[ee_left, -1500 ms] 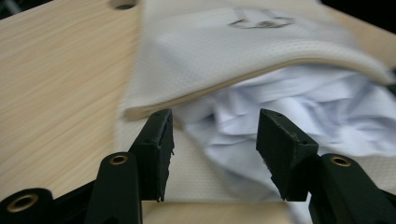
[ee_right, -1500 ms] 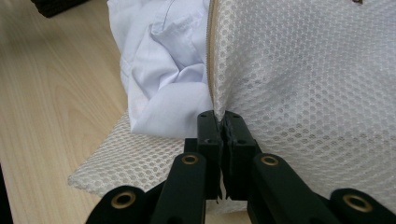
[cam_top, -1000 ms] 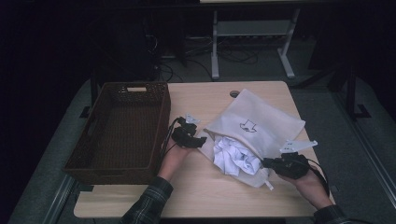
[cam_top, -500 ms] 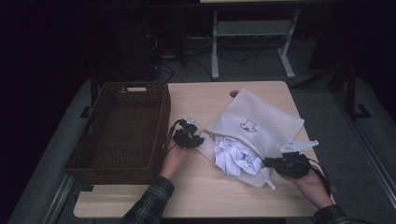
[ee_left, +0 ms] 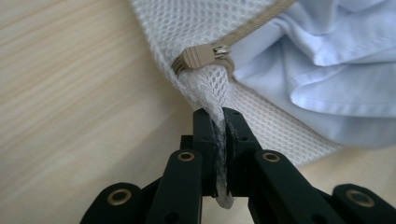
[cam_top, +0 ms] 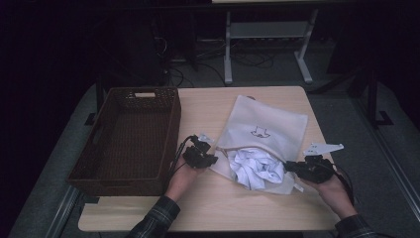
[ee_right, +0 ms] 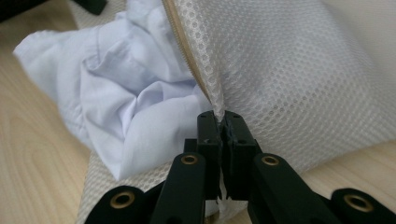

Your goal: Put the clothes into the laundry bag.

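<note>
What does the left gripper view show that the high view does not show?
Left gripper view alone: the tan zipper slider at the bag's corner, the honeycomb weave of the mesh, and the left gripper shut on a pinch of that mesh.

High view alone: the dark brown woven basket, the light wooden table, the right gripper, both plaid sleeves, and the small dark print on the bag.

Both: the white mesh laundry bag and the crumpled pale blue cloth bulging from its opening.
</note>
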The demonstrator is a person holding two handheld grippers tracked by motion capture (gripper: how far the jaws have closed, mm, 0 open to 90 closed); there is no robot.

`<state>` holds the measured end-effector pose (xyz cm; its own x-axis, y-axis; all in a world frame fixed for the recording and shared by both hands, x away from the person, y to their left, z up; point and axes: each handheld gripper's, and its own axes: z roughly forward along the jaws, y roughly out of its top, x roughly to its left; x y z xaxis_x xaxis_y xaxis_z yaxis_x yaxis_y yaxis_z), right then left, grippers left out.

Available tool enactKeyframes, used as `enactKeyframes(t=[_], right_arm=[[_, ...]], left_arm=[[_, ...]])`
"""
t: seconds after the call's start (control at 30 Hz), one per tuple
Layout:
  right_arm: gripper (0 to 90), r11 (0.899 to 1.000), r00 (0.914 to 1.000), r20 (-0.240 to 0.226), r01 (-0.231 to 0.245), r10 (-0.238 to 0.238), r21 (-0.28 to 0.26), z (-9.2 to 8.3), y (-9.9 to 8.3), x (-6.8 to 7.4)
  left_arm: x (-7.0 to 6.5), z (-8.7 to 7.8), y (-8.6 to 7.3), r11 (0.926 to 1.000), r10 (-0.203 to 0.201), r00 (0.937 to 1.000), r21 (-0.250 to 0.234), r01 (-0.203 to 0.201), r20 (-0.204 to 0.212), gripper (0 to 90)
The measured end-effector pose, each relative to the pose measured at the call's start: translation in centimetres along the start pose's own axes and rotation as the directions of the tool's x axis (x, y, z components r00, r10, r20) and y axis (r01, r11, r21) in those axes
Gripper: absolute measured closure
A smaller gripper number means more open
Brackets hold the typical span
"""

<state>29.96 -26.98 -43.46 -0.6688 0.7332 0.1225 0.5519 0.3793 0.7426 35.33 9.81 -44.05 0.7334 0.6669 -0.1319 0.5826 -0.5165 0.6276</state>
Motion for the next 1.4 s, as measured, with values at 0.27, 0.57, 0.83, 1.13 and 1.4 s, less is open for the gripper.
enactKeyframes(t=[0.27, 0.57, 0.83, 1.13, 1.4], right_arm=[[85.5, 1.0, 0.9991, 0.042, -0.009, 0.009, -0.012, 0.3, 1.0, -1.4], [82.5, 0.999, 0.9975, 0.064, -0.027, 0.029, -0.025, 1.3, 2.0, -2.8], [56.8, 0.996, 0.9985, -0.023, -0.052, 0.05, -0.079, -1.2, 1.8, -1.8], [48.5, 0.995, 0.9874, -0.156, 0.013, -0.028, -0.097, -2.4, 2.5, 2.6], [48.5, 0.996, 0.9662, -0.241, 0.085, -0.092, -0.039, 0.2, 3.0, 6.1]], left_arm=[[-2.6, -1.1, -1.5, 0.9987, 0.016, 0.9994, -0.049, -0.015, 0.032, 84.7], [-4.6, -1.4, -3.2, 0.9978, 0.027, 0.9984, -0.061, -0.024, 0.049, 84.6], [-4.5, -1.5, -3.4, 0.9967, 0.04, 0.9962, -0.074, -0.034, 0.077, 84.5], [-4.3, -1.5, -3.4, 0.9962, 0.042, 0.9956, -0.079, -0.035, 0.084, 84.5], [-4.4, -1.5, -3.5, 0.996, 0.04, 0.9955, -0.083, -0.033, 0.086, 84.5]])
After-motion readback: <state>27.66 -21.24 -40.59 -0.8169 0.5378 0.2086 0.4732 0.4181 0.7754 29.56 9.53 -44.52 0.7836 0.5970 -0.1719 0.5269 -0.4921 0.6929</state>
